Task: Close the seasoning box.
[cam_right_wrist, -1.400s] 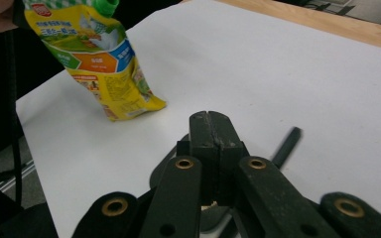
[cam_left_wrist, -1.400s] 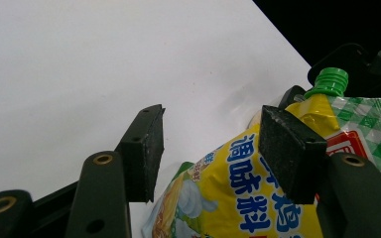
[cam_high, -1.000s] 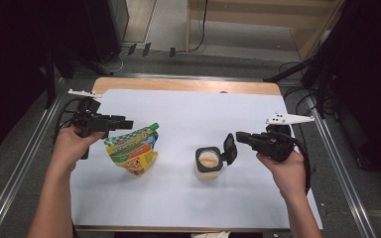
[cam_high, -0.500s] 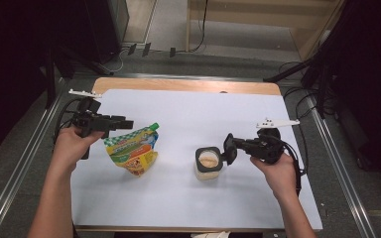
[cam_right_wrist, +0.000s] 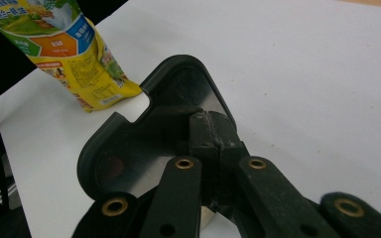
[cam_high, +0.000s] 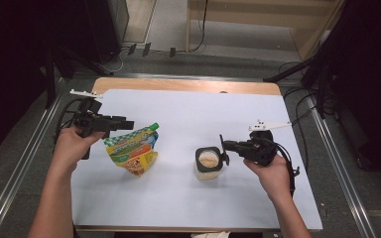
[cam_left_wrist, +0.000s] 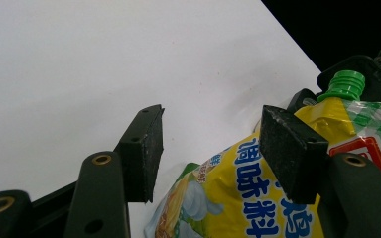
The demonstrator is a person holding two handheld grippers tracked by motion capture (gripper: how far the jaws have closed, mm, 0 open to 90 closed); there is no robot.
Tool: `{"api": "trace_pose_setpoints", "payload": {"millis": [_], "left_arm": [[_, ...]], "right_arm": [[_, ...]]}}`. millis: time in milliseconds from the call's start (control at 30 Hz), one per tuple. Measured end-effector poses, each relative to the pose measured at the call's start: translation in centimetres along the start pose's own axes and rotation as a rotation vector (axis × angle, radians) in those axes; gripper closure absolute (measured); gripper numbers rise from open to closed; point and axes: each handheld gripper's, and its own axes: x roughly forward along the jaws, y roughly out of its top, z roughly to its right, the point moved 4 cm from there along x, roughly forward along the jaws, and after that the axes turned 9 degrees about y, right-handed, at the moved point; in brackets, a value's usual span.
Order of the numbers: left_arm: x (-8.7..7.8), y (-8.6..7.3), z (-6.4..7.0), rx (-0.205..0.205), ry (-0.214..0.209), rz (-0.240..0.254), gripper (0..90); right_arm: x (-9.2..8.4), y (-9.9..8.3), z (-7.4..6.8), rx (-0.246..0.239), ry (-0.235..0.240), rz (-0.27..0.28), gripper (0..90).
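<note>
A yellow and green spouted pouch (cam_high: 134,148) with a green cap (cam_left_wrist: 345,84) stands tilted on the white sheet at the left. My left gripper (cam_high: 127,122) sits at its upper edge, jaws open. In the left gripper view the pouch (cam_left_wrist: 238,203) lies low between the jaws (cam_left_wrist: 211,144), against the right pad and apart from the left one. A small open tub (cam_high: 208,161) of beige food stands right of centre. My right gripper (cam_high: 230,147) is shut on the tub's black lid (cam_high: 223,149), held upright at the tub's right rim. The right gripper view shows the lid (cam_right_wrist: 144,134) pinched by the jaws (cam_right_wrist: 212,131), with the pouch (cam_right_wrist: 74,49) beyond.
The white sheet (cam_high: 188,114) covers a wooden table whose bare strip (cam_high: 188,85) shows at the back. Metal rails (cam_high: 25,163) run along both sides. Cables trail from each gripper, and dark equipment stands around the table.
My right gripper has come down and to the left with the lid, from a little right of the tub to its rim. The left gripper and pouch have stayed put.
</note>
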Motion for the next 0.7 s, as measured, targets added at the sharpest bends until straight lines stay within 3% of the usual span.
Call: {"api": "trace_pose_setpoints", "payload": {"millis": [700], "left_arm": [[0.3,-0.1,0.0,-0.001,-0.003,-0.014,42.3]], "right_arm": [[2.8,-0.2,-2.5,-0.063,0.054,-0.041,90.0]]}}
